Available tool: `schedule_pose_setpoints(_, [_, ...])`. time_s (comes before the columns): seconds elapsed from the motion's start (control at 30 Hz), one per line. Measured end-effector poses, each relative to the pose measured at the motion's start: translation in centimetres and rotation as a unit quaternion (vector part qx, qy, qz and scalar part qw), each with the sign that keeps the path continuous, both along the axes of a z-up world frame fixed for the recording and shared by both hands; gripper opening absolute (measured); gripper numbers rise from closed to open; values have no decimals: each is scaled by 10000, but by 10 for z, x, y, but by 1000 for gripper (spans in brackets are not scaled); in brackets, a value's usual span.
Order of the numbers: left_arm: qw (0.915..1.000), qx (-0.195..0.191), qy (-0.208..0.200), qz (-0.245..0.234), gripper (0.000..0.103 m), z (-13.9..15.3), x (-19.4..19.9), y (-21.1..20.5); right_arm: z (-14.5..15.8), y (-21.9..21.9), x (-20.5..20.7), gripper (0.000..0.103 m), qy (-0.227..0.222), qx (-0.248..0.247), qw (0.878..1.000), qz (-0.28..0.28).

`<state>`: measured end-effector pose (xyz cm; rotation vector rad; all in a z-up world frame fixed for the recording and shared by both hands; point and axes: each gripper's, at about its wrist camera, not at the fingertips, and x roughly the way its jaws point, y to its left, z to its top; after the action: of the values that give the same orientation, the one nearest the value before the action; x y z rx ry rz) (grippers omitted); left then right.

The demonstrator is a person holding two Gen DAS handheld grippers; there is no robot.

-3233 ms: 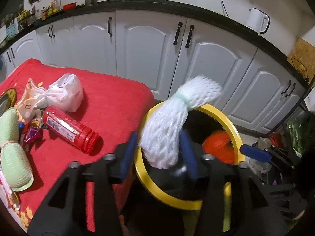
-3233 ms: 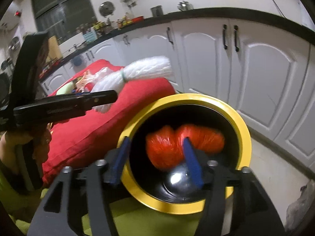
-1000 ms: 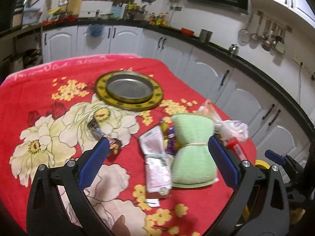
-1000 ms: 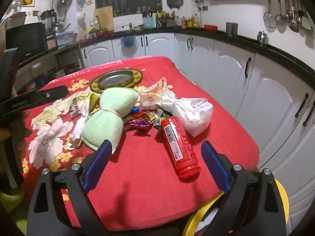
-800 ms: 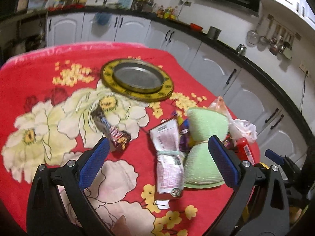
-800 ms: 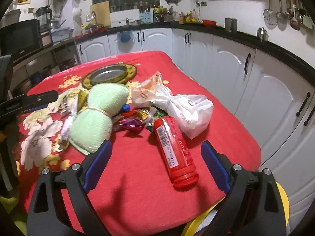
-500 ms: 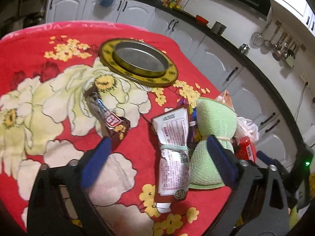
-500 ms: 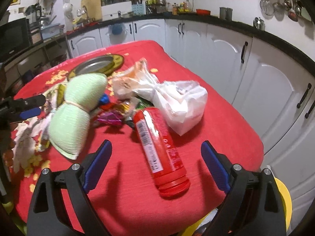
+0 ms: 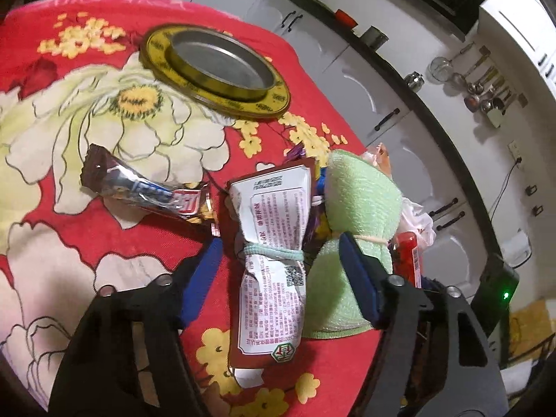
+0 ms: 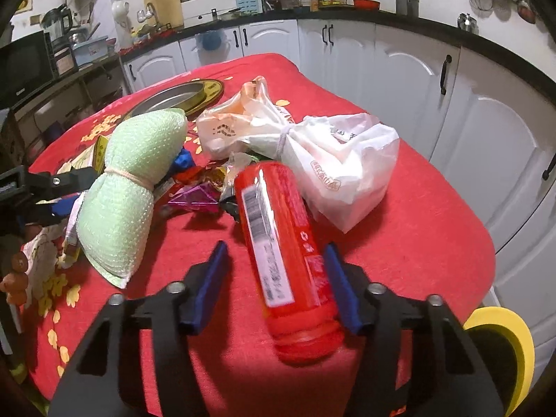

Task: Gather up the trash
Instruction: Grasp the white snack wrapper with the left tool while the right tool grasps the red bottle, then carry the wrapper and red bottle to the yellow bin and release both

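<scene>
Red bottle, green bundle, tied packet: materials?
Red bottle: probably plastic, glossy, with a shiny printed label sleeve and ribbed cap. Green bundle: looks like soft foam or bubble sheet, matte, dimpled, cinched by a band. Tied packet: crinkled printed film, slight sheen.

Red cylindrical bottle [image 10: 281, 260] with a white barcode label, lying on its side, cap end toward the camera. Behind it, touching, a white plastic bag [image 10: 333, 166] knotted at its middle. To the left, a pale green foam-net bundle [image 10: 128, 191] cinched by a band, lying flat. Between these, crumpled foil candy wrappers [image 10: 194, 198], purple and gold. A white-and-red printed packet [image 9: 274, 243], tied at its waist with a green band, lies just beside the green bundle. A brown candy-bar wrapper [image 9: 146, 191] lies left of the packet.
</scene>
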<state>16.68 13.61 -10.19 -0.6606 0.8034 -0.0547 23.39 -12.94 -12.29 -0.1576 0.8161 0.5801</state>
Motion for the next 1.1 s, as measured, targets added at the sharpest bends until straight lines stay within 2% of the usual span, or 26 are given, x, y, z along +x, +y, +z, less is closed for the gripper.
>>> schedule_pose_setpoints(0.03, [10000,14,51,0,50,-1,1,0,-1,0,0,39,12,-6,10000,17])
schedule_pose_setpoints(0.1, [9999,74,119,-17,40,-3,1,-1,-1,2,-3,32,16,-25,10000,78])
schedule_pose_setpoints(0.2, [9997,59,205,-83,29,-6,1,-2,-1,4,-9,32,-20,-2,9999,115])
schedule_pose_setpoints(0.3, [9997,9,211,-107,28,-7,1,0,0,6,-19,32,-36,86,9999,129])
schedule_pose_setpoints(0.43, [9996,150,218,-126,27,-4,0,-2,4,5,-29,32,-32,279,9995,168])
schedule_pose_setpoints(0.6, [9993,331,126,-114,27,6,-4,-3,11,10,-45,32,-241,273,9988,328])
schedule_pose_setpoints(0.93, [9938,954,-574,0,27,51,-25,-7,37,5,-64,32,-246,691,9967,352])
schedule_pose_setpoints(1.1, [9904,1096,-846,11,27,69,-32,-11,50,3,-72,32,-339,780,9956,382])
